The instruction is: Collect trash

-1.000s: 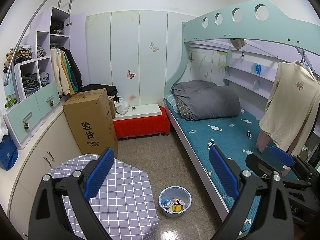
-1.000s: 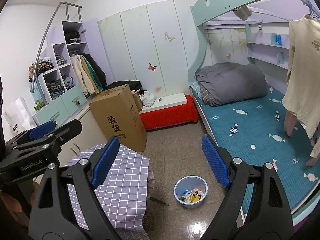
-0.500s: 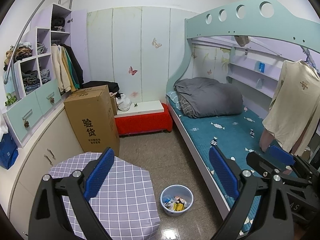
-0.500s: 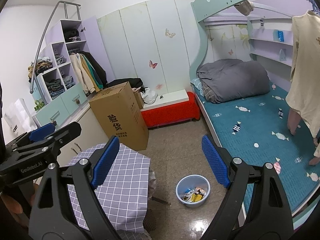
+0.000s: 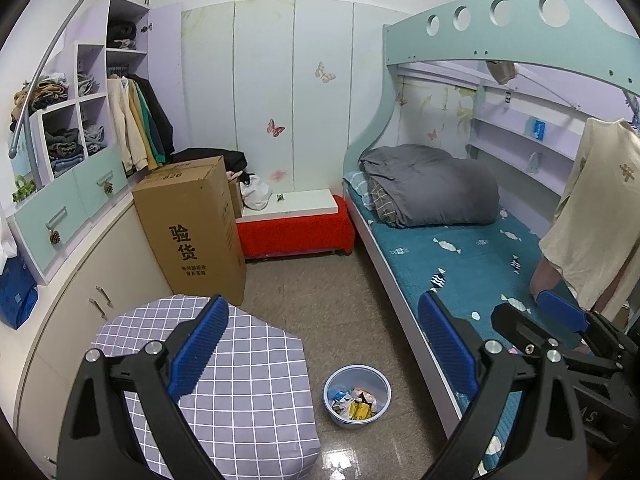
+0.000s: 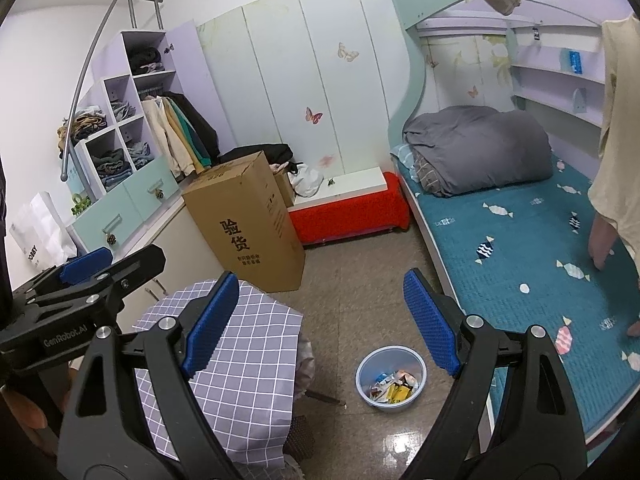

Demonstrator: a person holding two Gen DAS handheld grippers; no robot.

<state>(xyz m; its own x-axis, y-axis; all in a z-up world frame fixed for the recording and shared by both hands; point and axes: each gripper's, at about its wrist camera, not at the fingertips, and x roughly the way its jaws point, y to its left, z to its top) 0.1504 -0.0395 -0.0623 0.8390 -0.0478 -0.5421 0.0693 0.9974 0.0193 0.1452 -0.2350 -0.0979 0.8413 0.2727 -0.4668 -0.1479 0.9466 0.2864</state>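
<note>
A pale blue trash bucket stands on the tiled floor between the table and the bed, holding several crumpled wrappers. It also shows in the right wrist view. My left gripper is open and empty, held high above the floor. My right gripper is open and empty too, at a similar height. The left gripper's fingers show at the left of the right wrist view, and the right gripper's fingers at the right of the left wrist view.
A small table with a purple checked cloth stands left of the bucket. A tall cardboard box, a red-covered bench and a cabinet with shelves line the left and back. A bunk bed with a teal mattress fills the right.
Both views have shifted slightly; the room appears a little lower and farther right than before. Both grippers stay open and empty.
</note>
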